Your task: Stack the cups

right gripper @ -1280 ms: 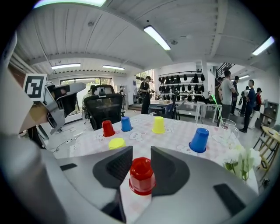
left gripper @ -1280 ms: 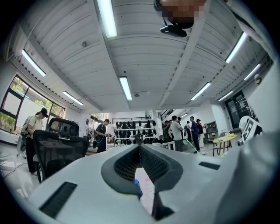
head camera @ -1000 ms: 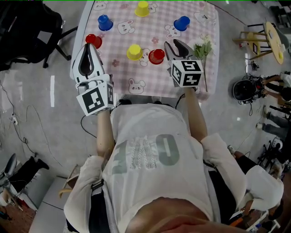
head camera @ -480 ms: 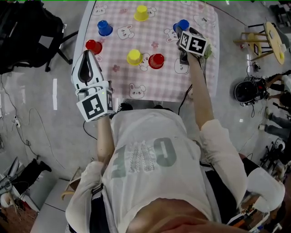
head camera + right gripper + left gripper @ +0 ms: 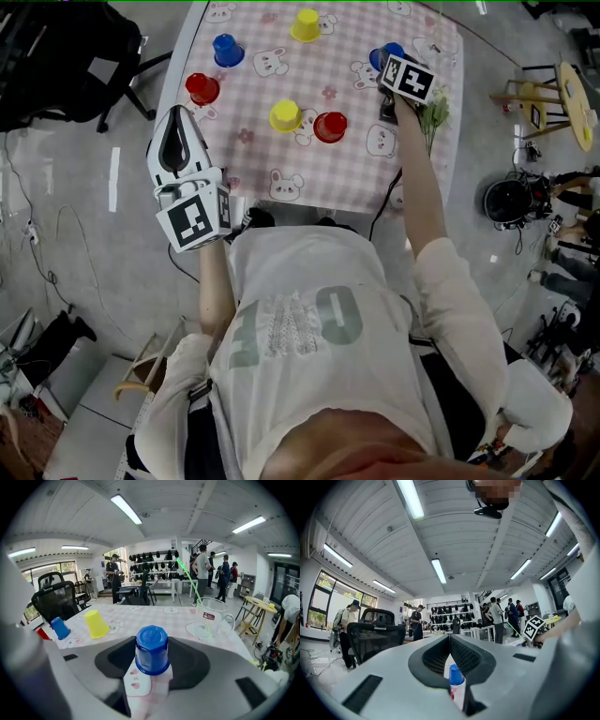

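Nearest you, your left gripper [image 5: 176, 114] hangs at the bench's [image 5: 319, 178] left edge, jaws together with nothing in them. Mid-bench, a yellow cup [image 5: 285, 115] and a red cup [image 5: 329, 127] stand upside down, just beside each other. Farther right, your right gripper [image 5: 151, 643] straddles an upturned blue cup [image 5: 152, 656]. Its jaws are wide apart and have just been closing in, and the cup stands on the bench.

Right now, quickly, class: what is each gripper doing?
Left gripper: closed, holding nothing.
Right gripper: open, blue cup between its jaws, which have just been closing in; not yet clamped.
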`<state>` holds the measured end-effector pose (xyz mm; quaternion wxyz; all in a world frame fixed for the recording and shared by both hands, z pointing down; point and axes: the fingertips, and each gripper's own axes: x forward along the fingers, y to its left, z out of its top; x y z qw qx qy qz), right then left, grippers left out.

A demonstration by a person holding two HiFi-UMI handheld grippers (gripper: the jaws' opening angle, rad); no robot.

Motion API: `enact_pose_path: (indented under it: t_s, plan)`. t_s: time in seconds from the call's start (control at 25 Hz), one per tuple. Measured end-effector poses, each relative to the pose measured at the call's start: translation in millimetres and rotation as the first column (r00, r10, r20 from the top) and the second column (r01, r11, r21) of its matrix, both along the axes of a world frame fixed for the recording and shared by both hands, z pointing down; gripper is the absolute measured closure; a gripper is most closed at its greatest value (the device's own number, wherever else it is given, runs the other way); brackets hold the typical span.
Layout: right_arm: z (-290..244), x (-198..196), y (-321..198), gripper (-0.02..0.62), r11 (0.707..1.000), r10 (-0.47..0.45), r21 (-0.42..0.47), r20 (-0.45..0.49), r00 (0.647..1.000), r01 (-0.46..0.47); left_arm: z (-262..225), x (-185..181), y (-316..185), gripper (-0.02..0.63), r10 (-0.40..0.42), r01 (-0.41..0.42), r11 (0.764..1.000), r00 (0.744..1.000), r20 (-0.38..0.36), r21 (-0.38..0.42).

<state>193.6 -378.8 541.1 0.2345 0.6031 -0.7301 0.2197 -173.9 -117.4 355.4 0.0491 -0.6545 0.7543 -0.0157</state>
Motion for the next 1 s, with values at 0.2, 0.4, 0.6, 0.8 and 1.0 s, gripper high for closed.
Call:
enact_pose_path:
  t_s: [0.2, 0.4, 0.6, 0.8, 1.0]
  plan:
    - [-32.3, -9.1, 18.6, 0.371, 0.997, -0.03, 0.07, 0.056, 0.998, 0.026, -0.4, 4.3, -1.8, 0.577, 0.015, -0.015, 1.0, 1.0, -0.002, 0.0]
    - [-77.9, -19.8, 67.2, 0.371, 0.977, -0.139, 0.172, 0.06, 0.988, 0.127, -1.9, 11.1, -9.1, 0.577, 0.044, -0.044, 0.999, 0.999, -0.005, 0.013]
    - [-81.0, -13.6, 131.5, 0.371, 0.968, -0.174, 0.189, 0.029, 0.984, 0.165, -1.8, 23.5, -19.9, 0.577, 0.084, -0.084, 0.996, 0.996, -0.006, 0.012]
    - [-54.9, -12.1, 183.1, 0.371, 0.97, -0.195, 0.151, 0.003, 0.981, 0.192, -3.0, 35.9, -26.0, 0.577, 0.117, -0.116, 0.993, 0.993, -0.001, 0.017]
    - [-28.2, -5.7, 213.8, 0.371, 0.979, -0.188, 0.077, 0.006, 0.982, 0.187, -2.5, 39.6, -27.3, 0.577, 0.125, -0.125, 0.992, 0.992, -0.001, 0.011]
